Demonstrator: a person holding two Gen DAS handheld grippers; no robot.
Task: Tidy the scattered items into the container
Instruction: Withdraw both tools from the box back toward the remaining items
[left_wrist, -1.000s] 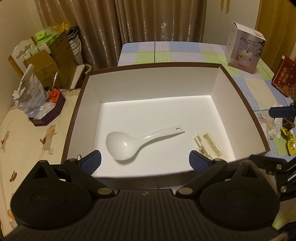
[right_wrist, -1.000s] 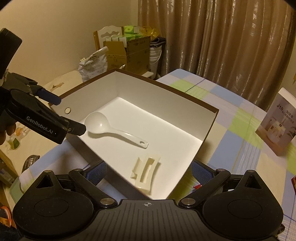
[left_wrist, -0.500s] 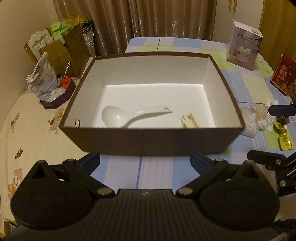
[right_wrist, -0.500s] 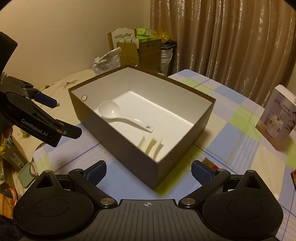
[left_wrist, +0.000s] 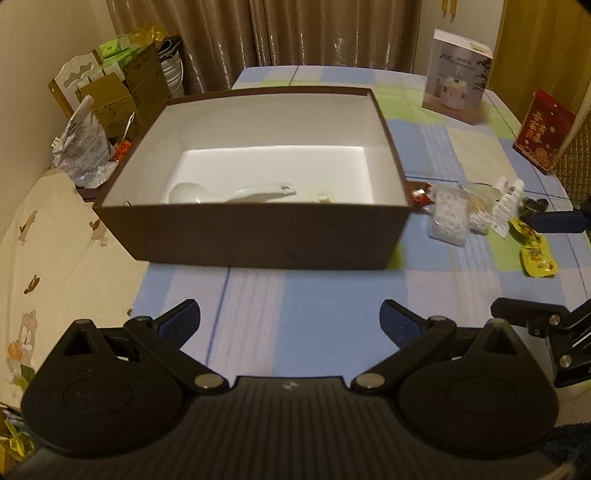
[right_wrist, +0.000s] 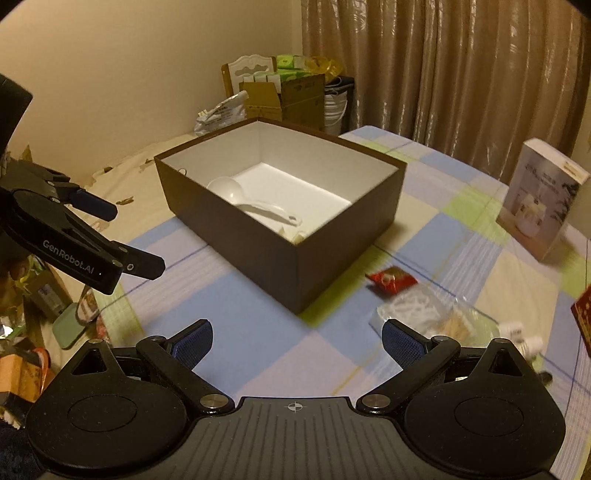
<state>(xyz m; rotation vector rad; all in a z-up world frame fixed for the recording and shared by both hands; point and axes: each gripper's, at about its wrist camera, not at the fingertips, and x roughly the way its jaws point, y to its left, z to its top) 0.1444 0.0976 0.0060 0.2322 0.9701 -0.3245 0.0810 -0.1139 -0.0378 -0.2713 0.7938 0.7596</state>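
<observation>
A brown box (left_wrist: 258, 236) (right_wrist: 266, 258) with a white inside stands on the checked tablecloth. In it lie a white ladle (left_wrist: 229, 192) (right_wrist: 240, 195) and a cream clip (left_wrist: 325, 199), mostly hidden by the near wall. My left gripper (left_wrist: 290, 319) is open and empty, in front of the box. My right gripper (right_wrist: 297, 339) is open and empty, off the box's near corner. Right of the box lie a red packet (right_wrist: 391, 280) (left_wrist: 419, 195), a clear bag of white bits (left_wrist: 448, 216) (right_wrist: 413, 310), small white bottles (left_wrist: 508, 201) and a yellow pouch (left_wrist: 535, 254).
A white product box (left_wrist: 458, 75) (right_wrist: 543, 199) and a red card (left_wrist: 543, 131) stand at the far right of the table. Cardboard boxes (left_wrist: 122, 92) and a foil bag (left_wrist: 81, 144) crowd the left side. Curtains (right_wrist: 443, 66) hang behind.
Both grippers have drawn back and up from over the box, which now looks smaller and farther. The scattered items right of the box have come into view.
</observation>
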